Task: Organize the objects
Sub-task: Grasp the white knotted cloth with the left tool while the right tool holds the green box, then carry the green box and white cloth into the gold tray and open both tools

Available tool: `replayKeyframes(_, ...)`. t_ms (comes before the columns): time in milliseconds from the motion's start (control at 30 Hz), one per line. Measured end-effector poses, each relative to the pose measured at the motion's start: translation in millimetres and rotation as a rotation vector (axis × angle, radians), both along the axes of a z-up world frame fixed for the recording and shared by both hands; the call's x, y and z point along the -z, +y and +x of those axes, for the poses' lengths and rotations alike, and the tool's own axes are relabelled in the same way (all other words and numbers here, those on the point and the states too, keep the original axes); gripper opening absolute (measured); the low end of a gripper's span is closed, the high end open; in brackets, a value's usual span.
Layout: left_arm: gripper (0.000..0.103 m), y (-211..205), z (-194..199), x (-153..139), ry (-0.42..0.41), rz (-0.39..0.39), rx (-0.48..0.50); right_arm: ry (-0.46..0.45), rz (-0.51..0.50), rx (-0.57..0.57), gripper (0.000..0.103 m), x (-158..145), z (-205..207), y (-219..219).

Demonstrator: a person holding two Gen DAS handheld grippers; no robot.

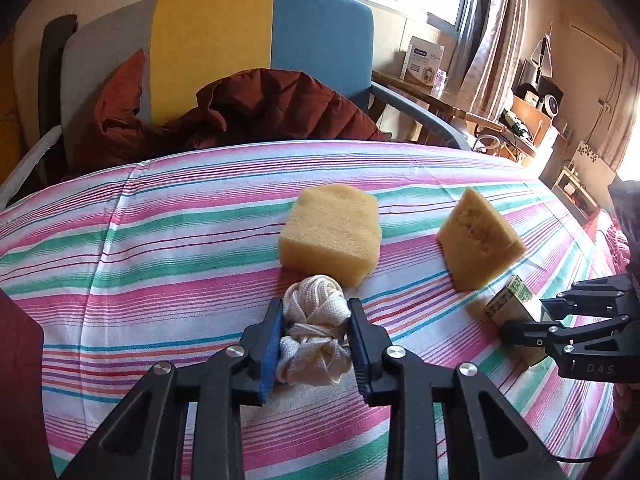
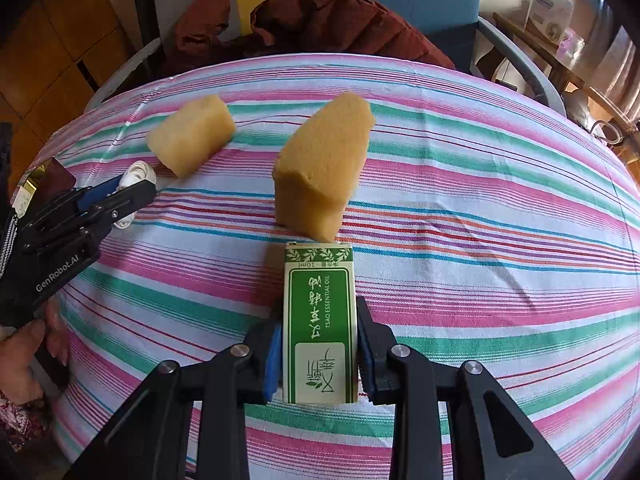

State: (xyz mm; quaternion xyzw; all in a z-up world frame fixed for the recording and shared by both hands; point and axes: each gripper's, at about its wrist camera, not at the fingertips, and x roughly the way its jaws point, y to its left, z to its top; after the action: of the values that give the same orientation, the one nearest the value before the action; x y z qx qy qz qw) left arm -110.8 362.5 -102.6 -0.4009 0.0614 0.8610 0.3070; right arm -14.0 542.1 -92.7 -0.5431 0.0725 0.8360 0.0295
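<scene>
My left gripper point(image 1: 316, 320) is shut on a bundle of white cord point(image 1: 314, 336) on the striped tablecloth point(image 1: 160, 264), just in front of a yellow sponge block point(image 1: 332, 234). A second sponge point(image 1: 478, 236), wedge-shaped, stands to the right. My right gripper point(image 2: 318, 328) is shut on a green and cream essential oil box point(image 2: 320, 328), whose far end touches or nearly touches that wedge sponge point(image 2: 324, 168). The right gripper also shows at the right of the left wrist view point(image 1: 532, 316), holding the box point(image 1: 510, 306). The left gripper point(image 2: 140, 190) with the cord point(image 2: 136, 176) shows at the left of the right wrist view.
Behind the table stands a chair point(image 1: 260, 36) with grey, yellow and blue panels and a dark red jacket point(image 1: 256, 112) on it. A wooden side table point(image 1: 436, 100) with a white carton is at the back right. The table edge curves away at right.
</scene>
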Motion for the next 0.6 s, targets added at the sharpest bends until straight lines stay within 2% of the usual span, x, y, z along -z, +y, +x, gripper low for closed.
replayKeyframes(100,0.03,-9.6,5.3,-2.3,0.012,0.023,-0.016,0.01,-0.012,-0.004,0.031,-0.9,-0.3,1.9)
replayKeyframes(300,0.03,-28.3,22.7,-5.7,0.037,0.049,-0.033,0.071,-0.122,-0.086,0.031,-11.2,-2.8,-8.0)
replayKeyframes(433,0.03,-41.6,36.9,-9.3,0.063,0.052,-0.044,0.086,-0.115,-0.143,0.031,-13.7,-1.8,-18.8)
replayKeyframes(600,0.03,-58.1,59.1,-17.8,0.091,0.048,-0.045,0.092,-0.099,-0.141,0.031,-11.3,-3.5,-20.1)
